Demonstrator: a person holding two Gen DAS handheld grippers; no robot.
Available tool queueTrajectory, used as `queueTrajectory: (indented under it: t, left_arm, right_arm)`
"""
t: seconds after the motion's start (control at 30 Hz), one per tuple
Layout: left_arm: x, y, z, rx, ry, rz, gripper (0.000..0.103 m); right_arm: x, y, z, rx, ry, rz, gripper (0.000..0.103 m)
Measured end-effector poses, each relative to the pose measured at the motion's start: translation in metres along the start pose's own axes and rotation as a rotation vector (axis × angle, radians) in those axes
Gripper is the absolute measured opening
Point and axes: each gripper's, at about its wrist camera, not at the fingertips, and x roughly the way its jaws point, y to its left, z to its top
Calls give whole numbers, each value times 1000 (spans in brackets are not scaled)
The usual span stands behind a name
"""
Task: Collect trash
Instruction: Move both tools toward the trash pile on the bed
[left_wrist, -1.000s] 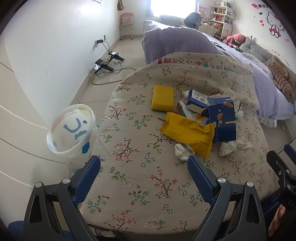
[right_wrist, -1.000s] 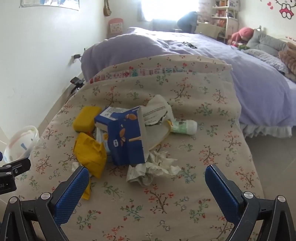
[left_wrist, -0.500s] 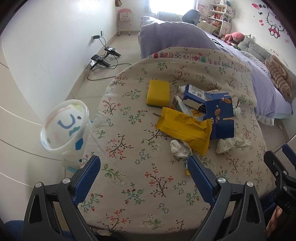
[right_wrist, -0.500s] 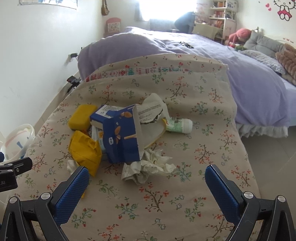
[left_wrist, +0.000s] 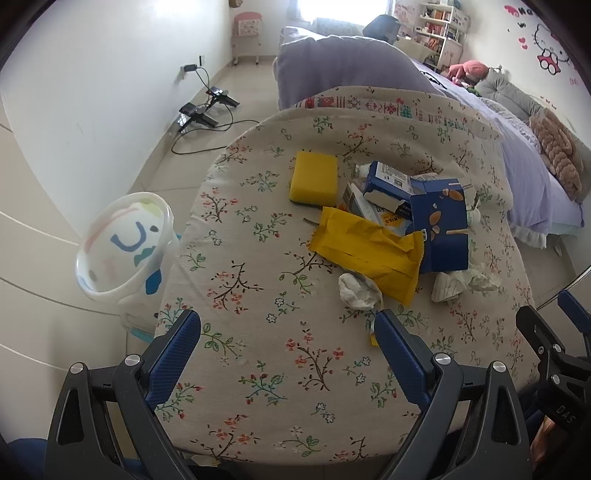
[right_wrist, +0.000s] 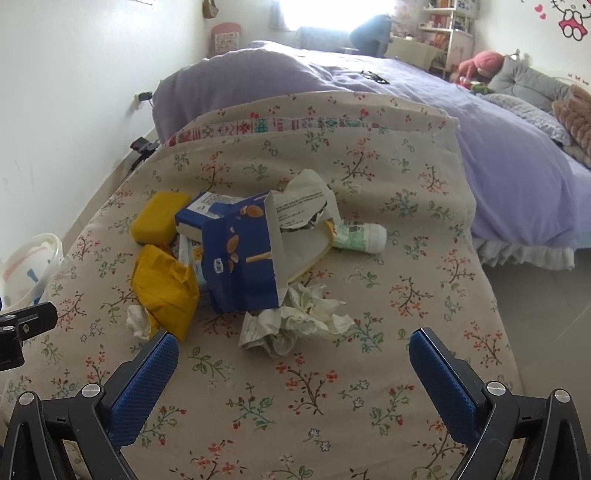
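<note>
Across the middle of both views the trash sits heaped on the floral cloth (left_wrist: 258, 332): a yellow wrapper (left_wrist: 365, 254), a blue box (left_wrist: 441, 229), a sponge (left_wrist: 314, 179), a small tissue wad (left_wrist: 356, 291), a bigger crumpled tissue (right_wrist: 295, 321) and a bottle (right_wrist: 360, 238). We hold both grippers short of the pile, our left gripper (left_wrist: 288, 343) and right gripper (right_wrist: 293, 354) each spread wide with nothing between the fingers. Nothing looks collected yet, so we judge this the approach to a first pick. At the left edge of the left view the white bin (left_wrist: 123, 245) stands beside the cloth, mouth up. The next move calls for closing on one piece, likely the nearest tissue, then carrying it left to the bin. The wrapper's long axis runs from upper left to lower right in the left view; the bottle lies on its side, cap toward the right.
</note>
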Motion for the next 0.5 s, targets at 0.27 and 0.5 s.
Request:
queueTrajectory:
  t: [0.27, 0.5]
  left_arm:
    - [2, -3, -1, 1, 17, -31, 96]
    - [17, 13, 3, -101, 91, -130, 96]
  right_arm:
    - [5, -3, -2, 15, 25, 3, 103]
    - [16, -14, -2, 64, 79, 45, 103]
